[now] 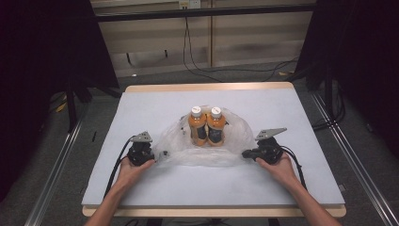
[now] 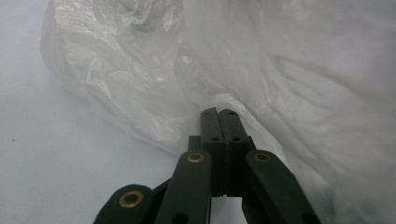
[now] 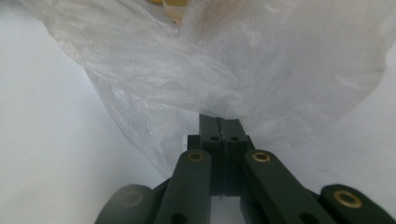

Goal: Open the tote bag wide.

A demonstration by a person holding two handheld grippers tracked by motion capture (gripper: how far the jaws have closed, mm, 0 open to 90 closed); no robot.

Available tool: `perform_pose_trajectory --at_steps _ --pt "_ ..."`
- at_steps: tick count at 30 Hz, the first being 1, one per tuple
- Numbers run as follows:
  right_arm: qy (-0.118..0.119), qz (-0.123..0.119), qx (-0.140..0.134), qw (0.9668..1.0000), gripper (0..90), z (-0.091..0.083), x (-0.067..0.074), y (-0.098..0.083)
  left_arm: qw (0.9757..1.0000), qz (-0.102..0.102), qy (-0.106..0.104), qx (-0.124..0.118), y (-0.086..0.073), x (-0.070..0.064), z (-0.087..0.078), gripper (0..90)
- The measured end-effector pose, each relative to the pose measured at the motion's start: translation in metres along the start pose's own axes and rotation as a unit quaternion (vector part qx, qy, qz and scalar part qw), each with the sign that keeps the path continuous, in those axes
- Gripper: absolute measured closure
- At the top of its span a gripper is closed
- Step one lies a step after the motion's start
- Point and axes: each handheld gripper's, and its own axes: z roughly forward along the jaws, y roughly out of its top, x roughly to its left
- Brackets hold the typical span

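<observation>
At the centre of the high view, two orange bottles (image 1: 207, 126) with white caps and dark labels stand in a clear, whitish plastic bag (image 1: 235, 141). The table (image 1: 155, 101) is pale grey-blue with a light wooden edge. Both gripper views show black jaws with what look like brass-coloured pins.

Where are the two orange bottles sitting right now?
In the high view, the two orange bottles stand upright side by side at the table's middle, inside the clear plastic bag, between the left tongs and right tongs.
</observation>
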Motion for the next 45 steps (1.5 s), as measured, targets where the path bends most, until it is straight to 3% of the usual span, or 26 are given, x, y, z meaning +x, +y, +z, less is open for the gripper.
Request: perform_pose_trajectory --at_steps 3,7,9,12,15,17,22,28,29,32,36,39,41,43,45 --pt "-0.005 -0.004 -0.004 1.0 80.0 -0.002 0.001 0.0 1.0 0.005 0.003 -0.005 0.0 -0.001 -0.002 83.9" --pt "0.001 -0.004 -0.018 0.9998 76.6 -0.007 0.001 0.0 0.9999 0.002 0.013 -0.011 0.001 -0.002 -0.007 73.2" --pt "0.005 0.0 -0.032 0.9995 70.4 -0.013 0.001 0.0 0.9996 -0.002 0.016 -0.023 0.002 -0.002 -0.011 70.6" --pt "0.002 -0.001 -0.054 0.9986 59.5 -0.024 0.004 0.001 0.9985 -0.019 0.022 -0.047 0.003 -0.001 -0.021 57.0" --pt "-0.002 -0.002 -0.064 0.998 56.3 -0.03 0.007 0.002 0.9977 -0.018 0.024 -0.061 0.005 -0.003 -0.028 49.8" --pt "-0.009 -0.005 -0.08 0.9967 50.8 -0.039 0.011 0.003 0.9961 -0.028 0.028 -0.079 0.006 -0.004 -0.036 46.2" --pt "-0.002 -0.001 -0.116 0.9932 43.6 -0.055 0.017 0.007 0.9937 -0.029 0.034 -0.103 0.006 -0.008 -0.055 42.2" --pt "-0.005 0.002 -0.126 0.9921 37.7 -0.065 0.024 0.006 0.992 -0.024 0.036 -0.119 0.002 -0.014 -0.075 39.1" --pt "-0.006 0.003 -0.131 0.9914 35.7 -0.073 0.027 0.004 0.9905 -0.022 0.034 -0.131 0.001 -0.017 -0.082 38.8" --pt "-0.009 0.005 -0.146 0.9892 35.0 -0.084 0.028 0.004 0.9896 -0.018 0.036 -0.138 0.002 -0.019 -0.089 38.2" --pt "-0.015 0.0 -0.156 0.9876 38.4 -0.095 0.028 0.008 0.9842 -0.006 0.037 -0.173 0.01 -0.027 -0.109 39.5" --pt "-0.014 -0.006 -0.157 0.9875 44.4 -0.098 0.028 0.013 0.9835 0.006 0.04 -0.177 0.019 -0.03 -0.116 43.1" --pt "-0.01 -0.017 -0.163 0.9864 50.5 -0.102 0.028 0.024 0.9832 0.023 0.037 -0.177 0.03 -0.035 -0.119 47.6" --pt "-0.008 -0.026 -0.164 0.986 57.1 -0.106 0.028 0.035 0.9831 0.06 0.033 -0.17 0.052 -0.044 -0.12 51.2" --pt "-0.004 -0.035 -0.173 0.9843 58.5 -0.111 0.029 0.048 0.9821 0.079 0.026 -0.169 0.067 -0.049 -0.118 53.0"
